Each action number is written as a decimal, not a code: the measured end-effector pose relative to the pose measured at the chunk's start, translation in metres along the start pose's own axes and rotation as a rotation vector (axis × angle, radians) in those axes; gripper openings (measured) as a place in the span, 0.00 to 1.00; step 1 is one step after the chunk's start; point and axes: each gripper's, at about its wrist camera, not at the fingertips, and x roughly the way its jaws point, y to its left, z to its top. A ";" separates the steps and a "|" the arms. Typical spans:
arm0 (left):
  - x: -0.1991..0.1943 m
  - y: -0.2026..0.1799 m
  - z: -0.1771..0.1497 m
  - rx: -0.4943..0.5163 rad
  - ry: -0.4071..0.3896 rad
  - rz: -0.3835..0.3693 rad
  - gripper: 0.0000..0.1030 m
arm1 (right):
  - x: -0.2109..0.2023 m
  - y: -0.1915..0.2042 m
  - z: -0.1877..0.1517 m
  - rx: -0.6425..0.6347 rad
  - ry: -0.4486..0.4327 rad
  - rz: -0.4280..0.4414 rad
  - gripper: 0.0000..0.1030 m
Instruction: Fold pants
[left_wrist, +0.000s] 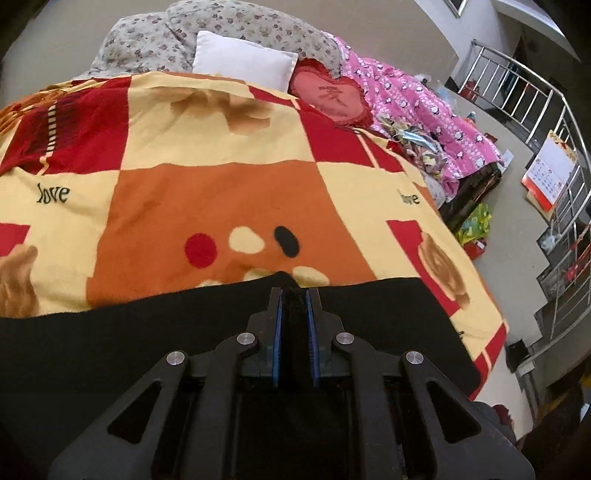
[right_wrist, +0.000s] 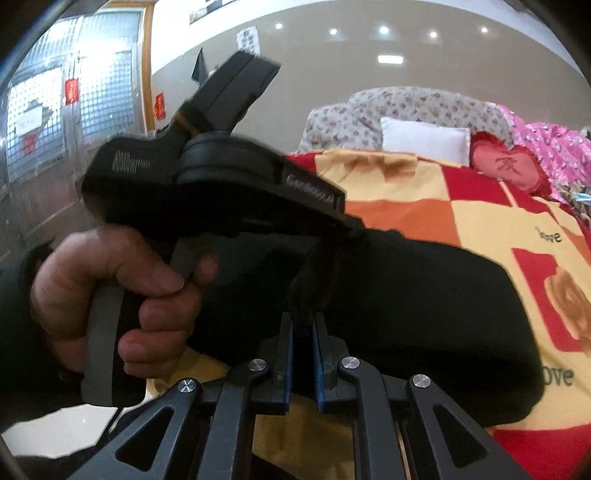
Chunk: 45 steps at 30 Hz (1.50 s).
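Note:
The black pants (left_wrist: 147, 332) lie across the near part of a checked blanket on a bed. My left gripper (left_wrist: 294, 295) is shut on a pinch of the pants' far edge. In the right wrist view the pants (right_wrist: 424, 314) stretch to the right over the blanket. My right gripper (right_wrist: 303, 321) is shut on a raised fold of the black cloth. The left gripper's body (right_wrist: 221, 184), held by a hand (right_wrist: 122, 291), sits just above and left of the right gripper, also on the pants.
The red, orange and yellow blanket (left_wrist: 207, 199) covers the bed. A white pillow (left_wrist: 243, 59), a red heart cushion (left_wrist: 328, 96) and a pink quilt (left_wrist: 417, 107) lie at the far end. A metal railing (left_wrist: 554, 184) and floor clutter are at the right.

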 end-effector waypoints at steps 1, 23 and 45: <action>0.002 0.002 -0.002 -0.007 0.006 0.015 0.14 | -0.001 -0.001 -0.001 0.000 -0.008 -0.001 0.08; -0.020 -0.043 -0.051 0.195 -0.005 0.106 0.09 | -0.105 -0.124 -0.025 0.397 -0.181 -0.328 0.16; -0.041 -0.038 -0.079 0.130 -0.040 0.079 0.08 | -0.053 -0.067 -0.009 0.076 -0.063 -0.203 0.10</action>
